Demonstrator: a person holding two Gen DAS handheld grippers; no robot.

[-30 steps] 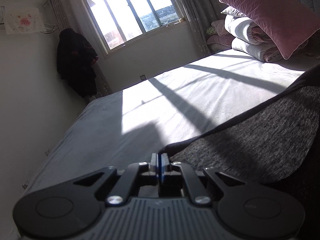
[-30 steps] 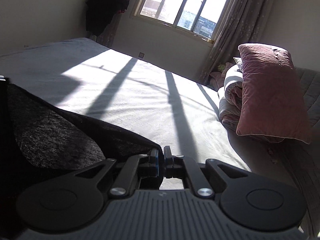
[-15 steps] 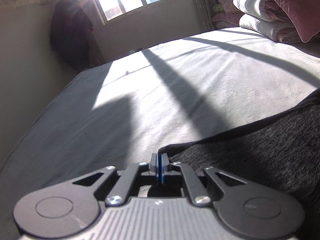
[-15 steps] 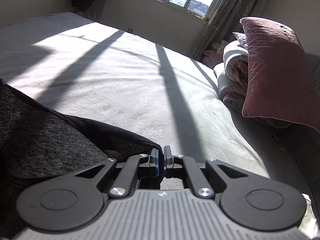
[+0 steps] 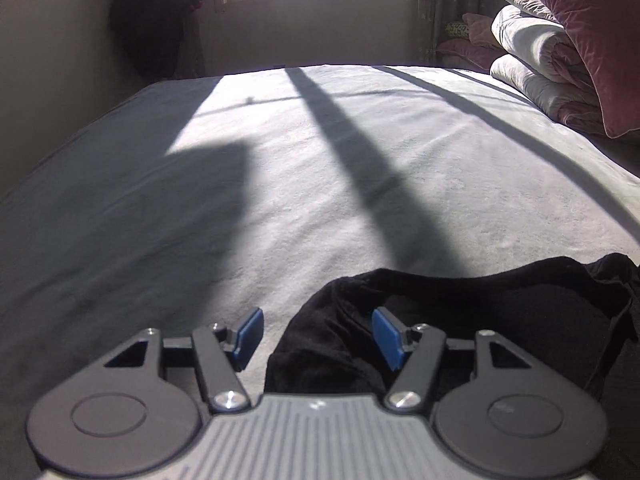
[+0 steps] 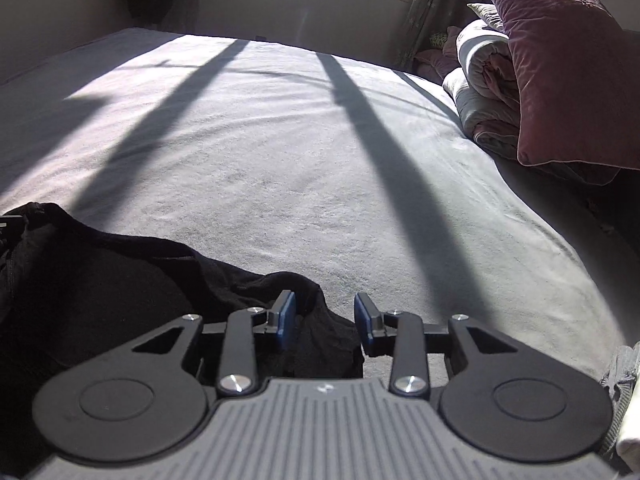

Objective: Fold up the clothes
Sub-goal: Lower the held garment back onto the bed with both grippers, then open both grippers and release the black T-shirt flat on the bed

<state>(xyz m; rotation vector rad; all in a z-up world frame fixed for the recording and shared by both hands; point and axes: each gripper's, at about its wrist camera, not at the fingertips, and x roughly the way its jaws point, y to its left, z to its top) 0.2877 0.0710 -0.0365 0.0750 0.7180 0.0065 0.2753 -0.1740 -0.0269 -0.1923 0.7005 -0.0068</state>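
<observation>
My left gripper [image 5: 316, 338] and right gripper [image 6: 325, 320], clamped on the black garment [image 5: 460, 316] a second ago, are both opening, pads clear of the cloth between them. It is lying slack now on the near edge of the grey bed [image 5: 320, 168], no longer lifted.

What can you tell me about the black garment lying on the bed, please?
The black garment is a soft, knit-looking piece, rumpled and lying low on the grey bed sheet at the near edge of both wrist views. One bunched corner sits between the blue fingers of the left gripper, the other corner between those of the right gripper. Both sets of jaws are opening and no longer pinch the cloth. Its far hem runs wavy between the two corners. Its type cannot be told.
</observation>
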